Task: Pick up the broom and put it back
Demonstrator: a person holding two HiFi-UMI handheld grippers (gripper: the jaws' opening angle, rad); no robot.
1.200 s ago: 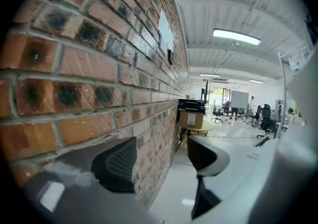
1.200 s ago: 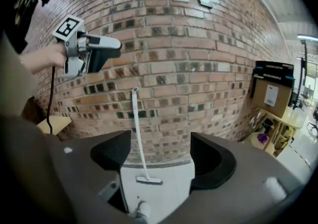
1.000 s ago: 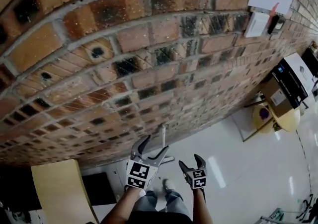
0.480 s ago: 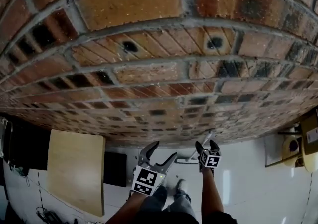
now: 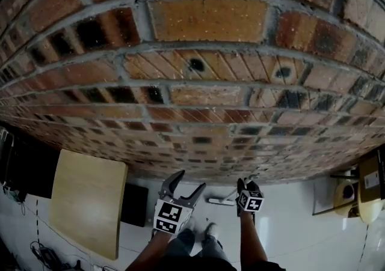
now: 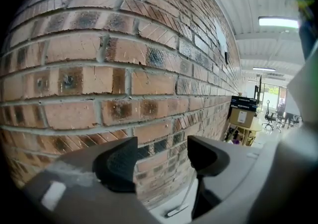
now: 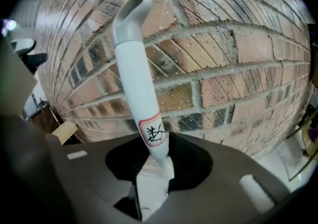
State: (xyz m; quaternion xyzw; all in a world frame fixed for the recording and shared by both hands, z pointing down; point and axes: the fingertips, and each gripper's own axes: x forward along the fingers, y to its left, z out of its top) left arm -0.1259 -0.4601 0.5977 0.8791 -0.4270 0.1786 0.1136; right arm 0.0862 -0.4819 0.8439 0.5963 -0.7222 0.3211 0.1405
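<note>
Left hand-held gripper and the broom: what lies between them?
Nothing. In the head view, only a bare strip of white floor separates the left hand-held gripper from the broom.

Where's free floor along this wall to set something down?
Bare white floor at the foot of the brick wall, between the broom and the yellow round table. Crowded on the other side: wooden board and black box sit close together.
</note>
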